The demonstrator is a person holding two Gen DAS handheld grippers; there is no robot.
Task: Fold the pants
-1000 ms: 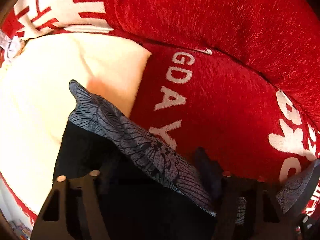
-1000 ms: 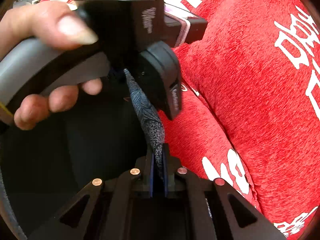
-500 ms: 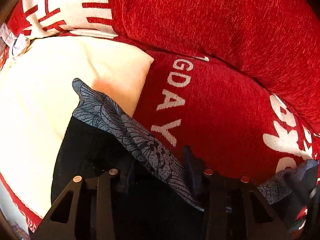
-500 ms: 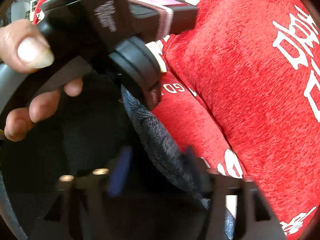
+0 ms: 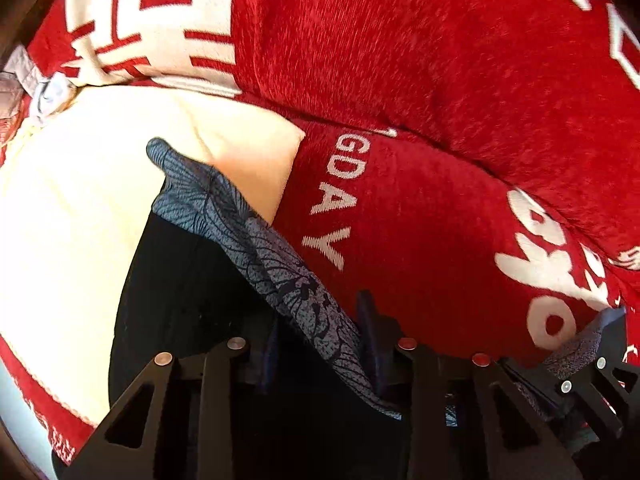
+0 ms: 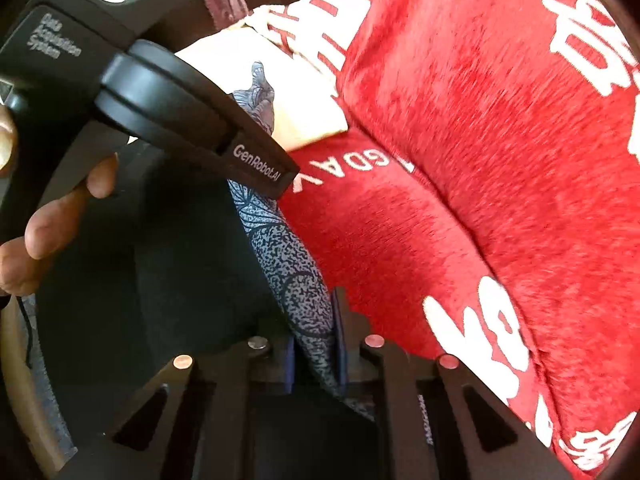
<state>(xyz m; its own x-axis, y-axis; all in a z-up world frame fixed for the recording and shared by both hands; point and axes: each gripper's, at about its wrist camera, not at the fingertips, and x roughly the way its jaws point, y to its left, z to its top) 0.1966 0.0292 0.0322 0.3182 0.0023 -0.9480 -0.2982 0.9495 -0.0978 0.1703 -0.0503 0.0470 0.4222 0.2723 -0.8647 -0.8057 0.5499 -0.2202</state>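
Observation:
Black pants [image 5: 192, 300] with a grey patterned waistband [image 5: 272, 264] lie on a red sofa seat. My left gripper [image 5: 320, 348] points steeply down. Its jaws are closing with the waistband and bunched black cloth between them, and the band rests against the right finger [image 5: 370, 332]. In the right wrist view the same waistband [image 6: 288, 264] runs down into my right gripper [image 6: 316, 352]. Those jaws are closing tight on the band. A hand [image 6: 48, 232] holds the left tool's black housing [image 6: 160, 92] above the pants [image 6: 180, 280].
The red seat cushion [image 5: 420, 240] carries white lettering. A red back cushion [image 5: 400, 40] rises behind it. A cream patch of the cover [image 5: 80, 220] lies to the left of the pants. Pale crumpled cloth [image 5: 44, 92] sits at the far left edge.
The left jaws have narrowed around the waistband and the hand has risen a little. The right jaws opened wide, then closed again on the band.

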